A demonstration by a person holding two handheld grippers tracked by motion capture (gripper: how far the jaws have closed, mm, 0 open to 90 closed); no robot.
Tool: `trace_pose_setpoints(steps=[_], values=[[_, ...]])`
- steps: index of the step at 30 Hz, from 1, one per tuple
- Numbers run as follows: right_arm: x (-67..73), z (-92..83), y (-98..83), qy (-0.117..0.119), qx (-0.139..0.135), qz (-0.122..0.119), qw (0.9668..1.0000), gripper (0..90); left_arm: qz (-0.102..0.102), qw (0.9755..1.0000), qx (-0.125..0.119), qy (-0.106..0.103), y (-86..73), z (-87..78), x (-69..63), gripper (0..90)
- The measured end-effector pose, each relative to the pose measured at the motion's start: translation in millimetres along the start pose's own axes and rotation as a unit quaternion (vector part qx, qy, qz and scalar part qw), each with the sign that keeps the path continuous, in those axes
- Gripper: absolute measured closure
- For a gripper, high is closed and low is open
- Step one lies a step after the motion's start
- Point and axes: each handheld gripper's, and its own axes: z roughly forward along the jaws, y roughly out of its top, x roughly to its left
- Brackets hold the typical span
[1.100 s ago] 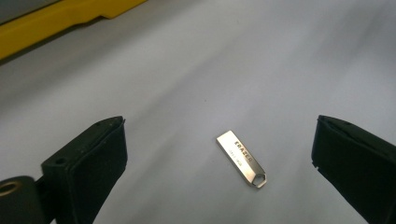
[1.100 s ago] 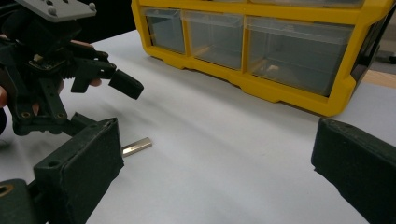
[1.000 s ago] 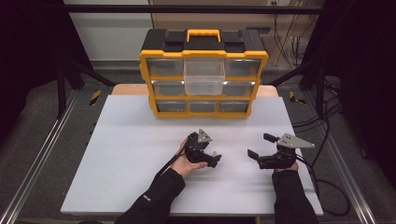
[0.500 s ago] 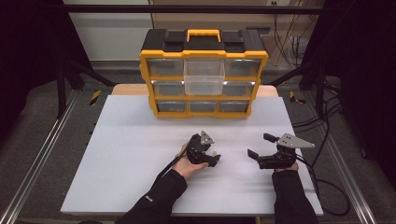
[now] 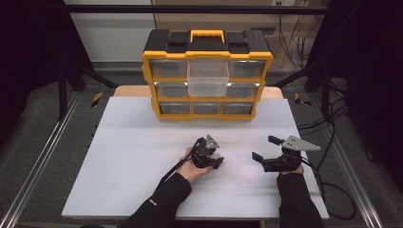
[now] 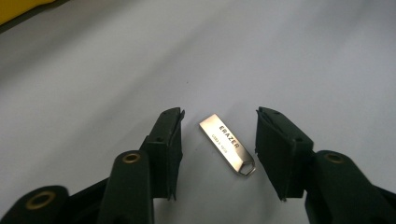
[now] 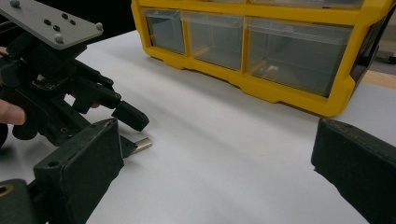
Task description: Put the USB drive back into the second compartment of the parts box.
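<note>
The small silver metal USB stick point(image 6: 227, 143) lies flat on the white surface point(image 5: 133, 156) between the left gripper point(image 6: 218, 135)'s jaws, which have just been closing without touching it; its long axis runs slantwise across the gap. The right gripper point(image 5: 267, 151) waits spread, well apart.

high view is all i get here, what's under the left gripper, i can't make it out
Observer: A small silver USB stick lies flat on the white table, between the fingers of the left gripper.
Operator: is it gripped yet
Observer: No. The jaws have just been closing, but there is a gap on each side of the stick.
Operator: any marking on it
Observer: ERAZER is printed along it, and a loop end points toward the gripper's body.
Operator: right gripper doing anything
Observer: The right gripper is wide open, holding nothing.
</note>
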Motion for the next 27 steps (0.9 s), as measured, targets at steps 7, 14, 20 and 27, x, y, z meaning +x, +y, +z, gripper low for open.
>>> trace_pose_setpoints(steps=[7,14,20,27], values=[[0.0,0.0,-0.1,0.001,0.000,0.000,1.0000,2.3,0.004,1.0000,0.007,-0.002,1.1,0.3,-1.4,60.6],[0.0,0.1,0.0,0.000,0.000,0.000,1.0000,2.3,0.005,0.9999,0.011,-0.008,1.3,0.7,-2.0,67.6],[-0.1,0.0,0.0,0.000,0.000,0.000,1.0000,2.3,0.000,0.9998,0.014,-0.012,2.3,0.7,-2.3,72.3],[0.0,0.0,0.0,0.001,0.000,0.000,1.0000,2.3,-0.010,0.9995,0.024,-0.015,3.0,0.2,-1.1,77.9]])
